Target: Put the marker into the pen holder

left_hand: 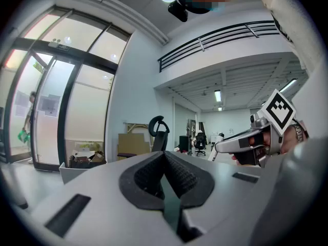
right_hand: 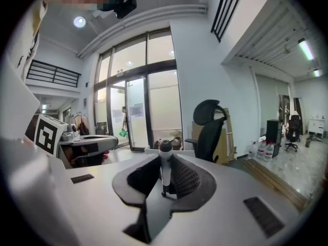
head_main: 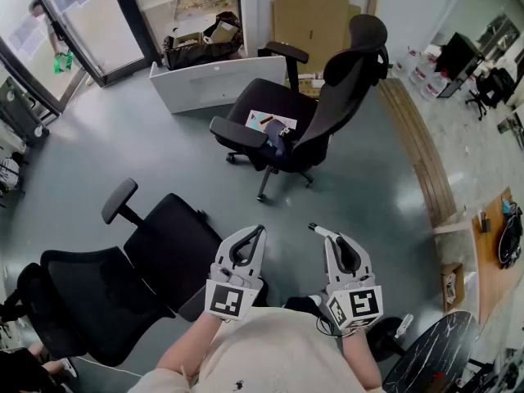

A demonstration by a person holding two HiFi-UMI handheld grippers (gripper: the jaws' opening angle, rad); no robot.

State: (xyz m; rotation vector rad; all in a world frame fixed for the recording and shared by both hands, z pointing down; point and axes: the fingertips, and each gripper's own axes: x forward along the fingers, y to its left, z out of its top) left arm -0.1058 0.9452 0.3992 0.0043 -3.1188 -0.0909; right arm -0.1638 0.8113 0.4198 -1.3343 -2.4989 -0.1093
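left gripper [head_main: 259, 231]: jaws together, nothing between them; held low in front of the torso, marker cube facing up.
right gripper [head_main: 328, 237]: just beside the left one, level with it; jaws clamped on the marker.
marker [head_main: 320, 231]: white body, dark rounded end; pinched between the right pads, dark end poking past the tips and angled toward the left gripper's side. In the right gripper view it stands upright in the pad notch.
near chair [head_main: 168, 248]: black office chair, just left of and below the left gripper; seat edge runs under that gripper.
round table [head_main: 432, 352]: dark marbled top, right of and behind the right gripper.
far chair [head_main: 323, 97]: black, high back, well ahead of both grippers, roughly on their centre line.
sheet [head_main: 264, 120]: white with coloured shapes, lying on the far chair's seat; small dark object on it, too small to identify.
white panel [head_main: 205, 82]: on the floor beyond the far chair, ahead-left.
cardboard [head_main: 311, 11]: leaning on the wall, farthest ahead.
glass doors [head_main: 70, 19]: far ahead-left.
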